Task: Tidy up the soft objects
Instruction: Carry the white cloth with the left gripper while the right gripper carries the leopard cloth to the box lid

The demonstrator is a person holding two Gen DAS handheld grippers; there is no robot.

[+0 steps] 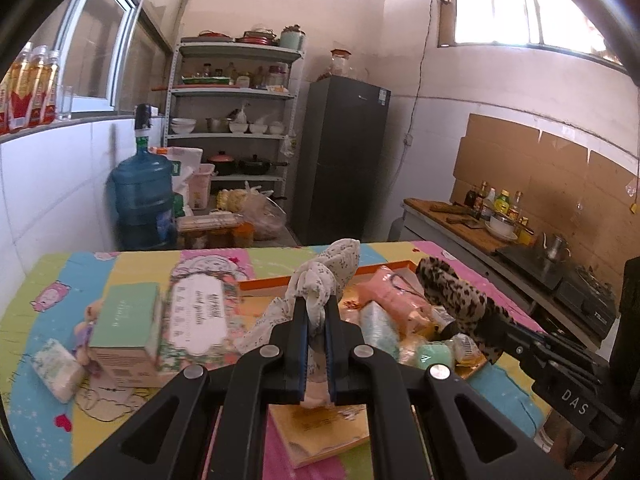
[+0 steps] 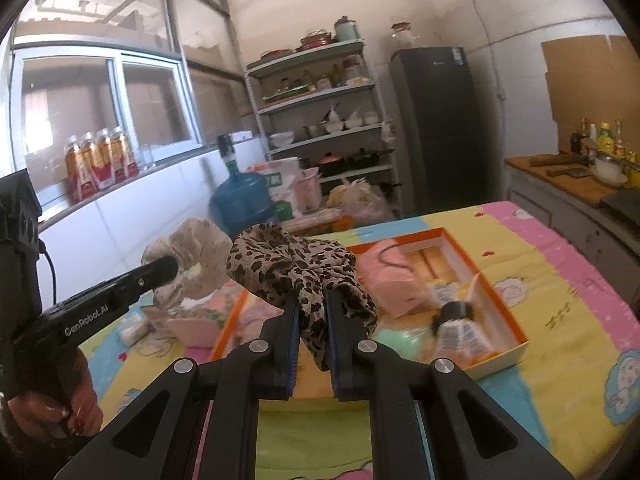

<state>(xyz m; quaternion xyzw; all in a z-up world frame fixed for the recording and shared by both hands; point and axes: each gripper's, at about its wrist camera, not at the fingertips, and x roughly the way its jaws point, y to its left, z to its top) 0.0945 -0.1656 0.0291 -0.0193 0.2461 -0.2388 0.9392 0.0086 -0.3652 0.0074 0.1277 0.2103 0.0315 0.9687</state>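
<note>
Leopard scrunchie in right jaws | floral scrunchie in left jaws | orange box below

Home kitchen, seemingly: fridge, stove

Your left gripper, black with blue pads, pinches a white scrunchie speckled with small dark flowers. Your right gripper, black with blue pads too, pinches a tan scrunchie with dark brown leopard spots. Under them you see a tablecloth in yellow, pink, blue and green blocks with cartoon figures, and a box with orange walls and a white inside. Near you sits a mint-green carton.
</note>
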